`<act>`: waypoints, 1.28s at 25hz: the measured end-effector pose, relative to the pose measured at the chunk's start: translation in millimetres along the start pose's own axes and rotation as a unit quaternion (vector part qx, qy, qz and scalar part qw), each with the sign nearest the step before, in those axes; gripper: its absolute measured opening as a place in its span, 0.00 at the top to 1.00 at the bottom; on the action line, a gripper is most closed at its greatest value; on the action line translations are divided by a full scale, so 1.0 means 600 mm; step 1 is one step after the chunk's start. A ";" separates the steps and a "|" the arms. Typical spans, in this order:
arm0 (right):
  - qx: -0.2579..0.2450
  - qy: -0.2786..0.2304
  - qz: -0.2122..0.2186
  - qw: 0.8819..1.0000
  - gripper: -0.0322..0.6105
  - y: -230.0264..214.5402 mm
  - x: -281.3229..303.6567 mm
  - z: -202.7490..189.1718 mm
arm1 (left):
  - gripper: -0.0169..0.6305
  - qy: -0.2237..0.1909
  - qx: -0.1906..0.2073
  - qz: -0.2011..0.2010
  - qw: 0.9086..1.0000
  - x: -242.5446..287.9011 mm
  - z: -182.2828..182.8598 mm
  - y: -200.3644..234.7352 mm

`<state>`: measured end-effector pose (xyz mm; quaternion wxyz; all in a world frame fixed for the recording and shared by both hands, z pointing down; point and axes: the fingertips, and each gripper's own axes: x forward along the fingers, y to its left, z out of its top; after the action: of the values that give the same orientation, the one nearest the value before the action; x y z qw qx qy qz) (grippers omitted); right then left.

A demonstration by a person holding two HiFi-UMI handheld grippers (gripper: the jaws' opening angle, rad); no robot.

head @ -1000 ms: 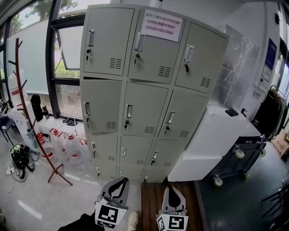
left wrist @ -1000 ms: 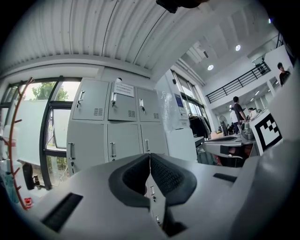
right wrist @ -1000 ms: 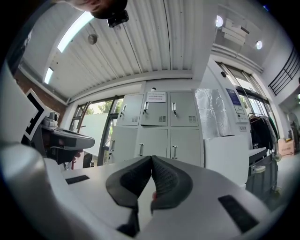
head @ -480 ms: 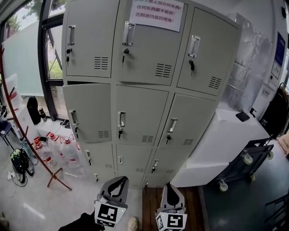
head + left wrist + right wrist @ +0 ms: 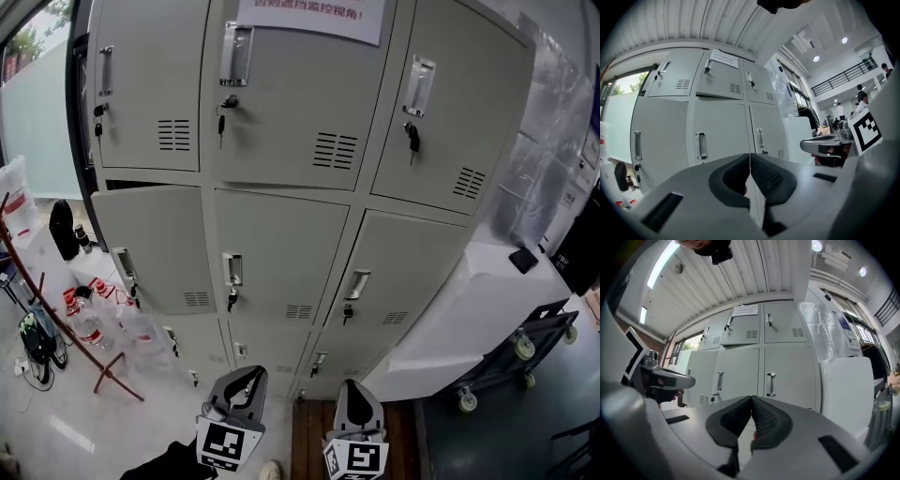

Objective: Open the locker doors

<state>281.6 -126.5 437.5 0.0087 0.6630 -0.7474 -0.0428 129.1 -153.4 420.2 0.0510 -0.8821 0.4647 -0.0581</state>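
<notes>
wood strip (image 5: 314, 427) in the floor at the bottom of the head view; right gripper (image 5: 352, 386) over it, left gripper (image 5: 249, 375) just beside. both have jaws pressed together, nothing between them. both point level at the lockers (image 5: 281, 206) ahead, not touching. no door swung open; keys (image 5: 221, 120) hang in the locks. notice (image 5: 309, 11) on top middle door. bottles (image 5: 89, 328) on the floor at left, white cabinet (image 5: 459, 300) at right.

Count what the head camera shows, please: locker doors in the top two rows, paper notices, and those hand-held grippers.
Locker doors, top two rows: 6
Paper notices: 1
Hand-held grippers: 2
Total: 9
</notes>
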 end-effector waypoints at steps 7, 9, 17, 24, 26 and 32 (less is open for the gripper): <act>0.002 0.009 0.010 1.000 0.93 -0.040 0.101 -0.014 | 0.94 0.004 -0.005 0.004 1.000 0.102 -0.007 0.023; 0.003 0.009 0.017 1.000 0.93 -0.047 0.127 -0.019 | 0.94 0.007 -0.006 0.007 1.000 0.123 -0.012 0.030; -0.010 0.015 0.041 0.999 0.70 -0.075 0.257 -0.017 | 0.94 0.019 -0.007 0.025 0.999 0.184 -0.025 0.063; -0.027 0.010 0.033 0.999 0.60 -0.098 0.336 0.003 | 0.94 0.024 -0.010 0.039 0.999 0.210 -0.032 0.083; -0.027 0.013 0.032 0.999 0.59 -0.102 0.351 0.002 | 0.94 0.024 -0.010 0.043 0.999 0.214 -0.033 0.088; -0.031 0.024 0.032 0.999 0.60 -0.105 0.378 -0.008 | 0.94 0.024 -0.009 0.055 0.998 0.218 -0.032 0.101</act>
<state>316.7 -359.2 427.6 0.0489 0.6390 -0.7661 -0.0494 150.4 -296.0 437.7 0.0347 -0.8542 0.5138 -0.0723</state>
